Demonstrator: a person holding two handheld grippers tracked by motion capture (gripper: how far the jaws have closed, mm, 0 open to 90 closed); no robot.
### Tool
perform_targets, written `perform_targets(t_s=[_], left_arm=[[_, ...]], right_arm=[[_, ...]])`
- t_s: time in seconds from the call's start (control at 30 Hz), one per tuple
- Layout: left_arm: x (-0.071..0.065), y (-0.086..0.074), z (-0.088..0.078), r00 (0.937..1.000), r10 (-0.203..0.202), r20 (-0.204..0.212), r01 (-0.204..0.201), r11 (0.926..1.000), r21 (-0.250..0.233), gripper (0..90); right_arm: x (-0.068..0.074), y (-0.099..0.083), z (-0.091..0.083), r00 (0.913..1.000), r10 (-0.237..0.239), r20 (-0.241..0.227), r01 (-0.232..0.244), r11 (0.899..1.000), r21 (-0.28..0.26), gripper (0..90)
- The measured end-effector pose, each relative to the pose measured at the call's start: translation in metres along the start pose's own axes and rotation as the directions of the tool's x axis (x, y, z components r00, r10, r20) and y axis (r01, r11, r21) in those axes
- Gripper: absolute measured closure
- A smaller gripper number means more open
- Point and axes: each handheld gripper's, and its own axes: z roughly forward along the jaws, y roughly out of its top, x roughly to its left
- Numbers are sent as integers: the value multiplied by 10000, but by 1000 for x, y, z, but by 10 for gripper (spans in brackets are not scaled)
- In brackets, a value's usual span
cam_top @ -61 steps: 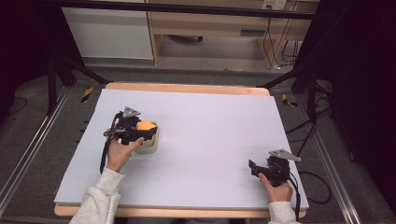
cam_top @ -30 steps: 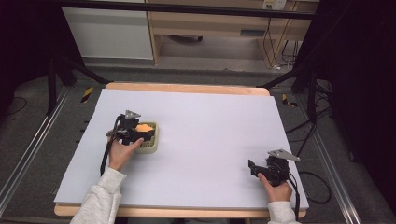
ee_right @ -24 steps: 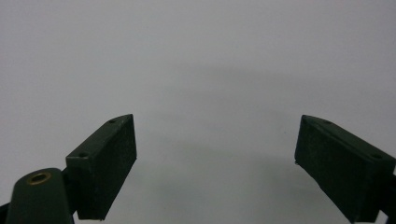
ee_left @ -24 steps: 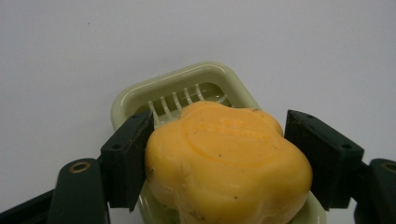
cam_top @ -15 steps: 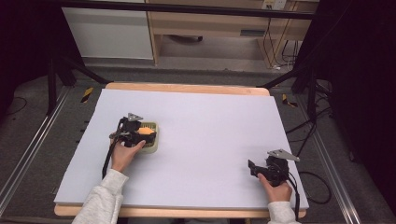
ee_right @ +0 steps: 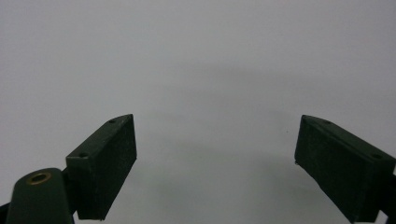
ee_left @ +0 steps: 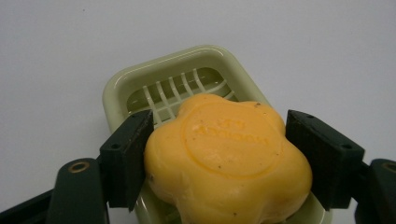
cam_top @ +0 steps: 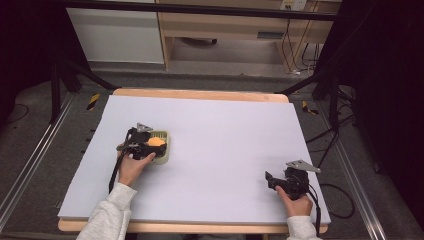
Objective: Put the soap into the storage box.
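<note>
gripping orange soap over dish, left gripper.

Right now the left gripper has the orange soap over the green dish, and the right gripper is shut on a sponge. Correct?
Not quite. The right gripper is open with nothing between its jaws, per the right gripper view. The left gripper does have the orange soap over the green dish.

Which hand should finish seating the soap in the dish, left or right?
Left. Its tongs already straddle the orange soap over the green dish, one jaw touching the soap, the other with a slight gap. The right tongs are open over bare table, far from the dish.
</note>
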Motion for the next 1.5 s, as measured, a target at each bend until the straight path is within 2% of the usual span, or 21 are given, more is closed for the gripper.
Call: perform_targets(t_s=[0.13,0.2,0.43,0.57,0.73,0.8,1.07,1.2,1.33,1.5], left_arm=[[0,1,-1,10000,-38,69,38,10000,72,243],[0,2,-3,9998,-76,192,74,9999,99,194],[3,5,-14,9991,-283,326,289,9994,-189,188],[3,5,-21,9988,-206,435,219,9993,-301,191],[2,3,-30,9966,-78,822,123,9984,-548,191],[2,1,-33,9963,-29,859,84,9979,-637,191],[7,-11,-46,9970,-22,776,90,9961,-881,204],[9,-21,-53,9974,58,713,10,9955,-944,207],[14,-33,-62,9976,-84,687,164,9930,-1167,223],[22,-49,-71,9989,-87,470,144,9924,-1223,227]], right_arm=[[0,0,0,10000,-22,-20,22,10000,26,132],[0,0,0,10000,-18,-23,18,10000,19,131],[0,0,0,10000,-15,-51,15,10000,36,131],[0,0,0,10000,-3,-54,3,10000,56,131],[0,0,0,10000,33,-33,-33,10000,33,131],[0,0,0,10000,74,-37,-73,10000,54,131],[-1,0,-1,10000,87,-45,-87,10000,27,130],[-2,-1,-1,9999,159,-33,-159,9999,63,130],[-2,-1,-1,9998,183,1,-183,9998,79,129],[-2,-2,-2,9995,316,8,-316,9994,123,127]])
